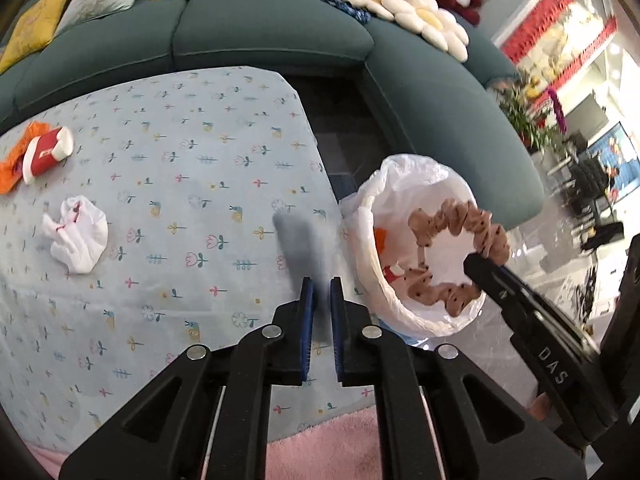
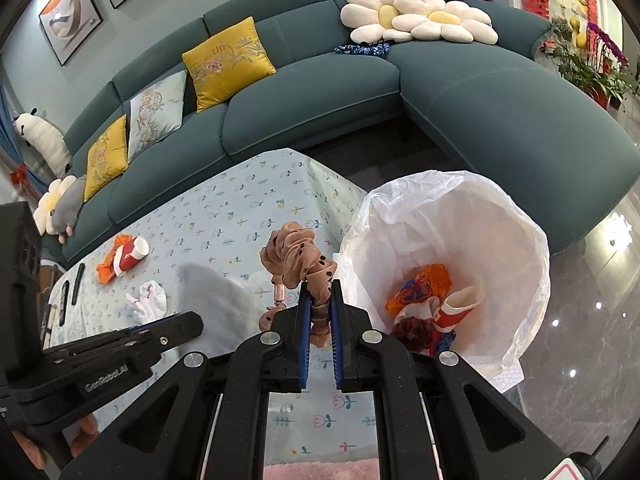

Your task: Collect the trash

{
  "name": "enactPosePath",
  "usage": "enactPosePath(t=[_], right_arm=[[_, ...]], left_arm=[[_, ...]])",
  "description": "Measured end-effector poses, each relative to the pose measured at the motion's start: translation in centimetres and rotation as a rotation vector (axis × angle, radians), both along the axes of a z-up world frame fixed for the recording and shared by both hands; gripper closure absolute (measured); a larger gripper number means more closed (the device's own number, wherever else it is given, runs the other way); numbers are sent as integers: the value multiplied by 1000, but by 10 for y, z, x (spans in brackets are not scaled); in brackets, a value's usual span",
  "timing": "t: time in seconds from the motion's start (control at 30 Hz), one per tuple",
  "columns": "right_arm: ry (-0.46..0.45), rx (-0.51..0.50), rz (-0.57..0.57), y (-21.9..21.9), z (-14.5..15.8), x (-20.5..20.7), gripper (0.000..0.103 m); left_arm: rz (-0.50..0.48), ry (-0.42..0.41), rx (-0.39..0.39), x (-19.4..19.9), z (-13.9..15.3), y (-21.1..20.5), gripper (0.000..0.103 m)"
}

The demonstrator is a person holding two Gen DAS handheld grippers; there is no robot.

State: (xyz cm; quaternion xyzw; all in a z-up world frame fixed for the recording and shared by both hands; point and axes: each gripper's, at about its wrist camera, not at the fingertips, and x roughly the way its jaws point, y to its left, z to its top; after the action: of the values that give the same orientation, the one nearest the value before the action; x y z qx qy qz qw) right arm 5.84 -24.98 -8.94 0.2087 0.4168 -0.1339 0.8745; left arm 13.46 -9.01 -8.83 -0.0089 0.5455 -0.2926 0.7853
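Note:
My right gripper (image 2: 320,300) is shut on a brown dotted scrunchie (image 2: 298,258) and holds it beside the rim of a white-lined trash bin (image 2: 532,240); in the left wrist view the scrunchie (image 1: 460,216) hangs over the bin (image 1: 362,208), held by the right gripper (image 1: 480,264). The bin holds an orange wrapper (image 2: 424,284) and a red-and-white cup (image 2: 456,308). My left gripper (image 1: 321,288) is nearly shut and empty above the table. On the table lie a crumpled white tissue (image 1: 78,238), a red-and-white cup (image 1: 46,154) and an orange wrapper (image 1: 14,160).
The table has a light blue flowered cloth (image 1: 180,160). A teal sofa (image 2: 320,92) with cushions wraps around the back and right. Two dark remotes (image 2: 70,292) lie at the table's far left. A pink rug (image 1: 320,440) lies under the near edge.

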Motion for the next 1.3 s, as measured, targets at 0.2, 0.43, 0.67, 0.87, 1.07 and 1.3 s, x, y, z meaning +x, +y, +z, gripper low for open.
enactPosePath(t=[0.2, 0.43, 0.67, 0.87, 1.07, 1.3], right_arm=[[15, 9, 5, 3, -9, -3, 95], [31, 16, 15, 7, -19, -6, 95], [57, 32, 20, 9, -34, -2, 95], [80, 31, 31, 13, -41, 1, 95], [61, 29, 24, 13, -31, 1, 95], [-9, 1, 19, 12, 7, -2, 95]], left_arm=[[14, -23, 35, -6, -9, 10, 86], [3, 40, 132, -24, -68, 36, 72], [1, 88, 171, -22, -112, 32, 73], [-35, 82, 151, -18, -114, 20, 94], [-34, 25, 93, -21, -82, 23, 97], [-17, -92, -22, -18, -6, 19, 97]])
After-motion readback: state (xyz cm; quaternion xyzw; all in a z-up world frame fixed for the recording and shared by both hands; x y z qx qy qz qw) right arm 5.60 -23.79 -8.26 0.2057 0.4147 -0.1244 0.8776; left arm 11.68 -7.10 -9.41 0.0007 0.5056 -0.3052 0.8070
